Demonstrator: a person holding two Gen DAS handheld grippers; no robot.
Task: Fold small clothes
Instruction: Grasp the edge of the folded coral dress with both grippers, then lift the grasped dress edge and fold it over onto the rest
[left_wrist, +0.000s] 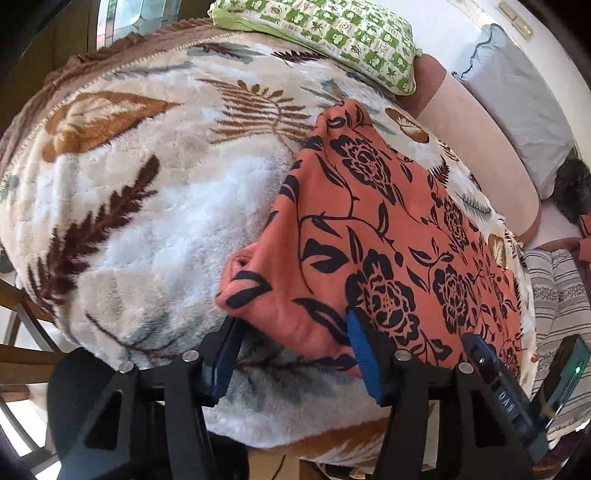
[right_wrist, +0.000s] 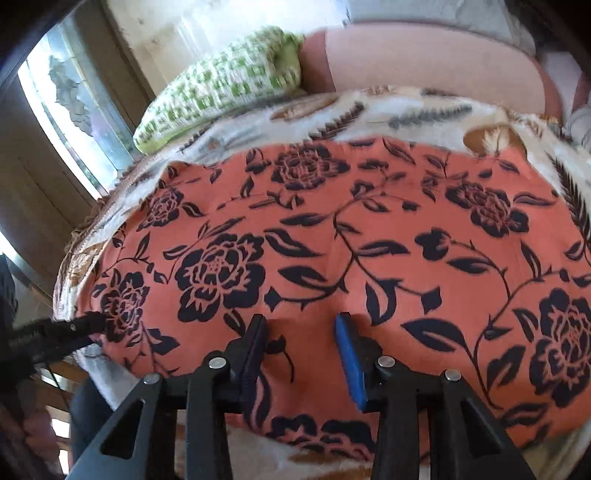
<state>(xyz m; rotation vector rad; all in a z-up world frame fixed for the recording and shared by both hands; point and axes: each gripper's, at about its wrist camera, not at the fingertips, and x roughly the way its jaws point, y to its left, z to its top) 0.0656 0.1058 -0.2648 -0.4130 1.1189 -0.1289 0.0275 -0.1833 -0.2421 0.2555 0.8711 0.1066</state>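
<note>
An orange cloth with a black flower print (left_wrist: 388, 229) lies spread on a plush leaf-patterned blanket (left_wrist: 147, 206). My left gripper (left_wrist: 293, 325) straddles the cloth's near left corner, which bulges up in a fold between its jaws; the jaws stand apart. Part of the right gripper (left_wrist: 480, 354) shows further right on the same near edge. In the right wrist view the orange cloth (right_wrist: 332, 229) fills the frame. My right gripper (right_wrist: 301, 325) has its fingertips down on the cloth near its front edge, jaws apart, with a slight pucker of fabric between them. The left gripper (right_wrist: 85, 325) touches the cloth's left end.
A green-and-white patterned pillow (left_wrist: 332, 33) lies at the blanket's far edge. A pink bolster (left_wrist: 480, 147) and a grey pillow (left_wrist: 517, 103) sit to the right, with striped fabric (left_wrist: 554, 302) below them. Wooden chair parts (left_wrist: 22, 332) stand at the left, and a window (right_wrist: 74, 110) lies beyond.
</note>
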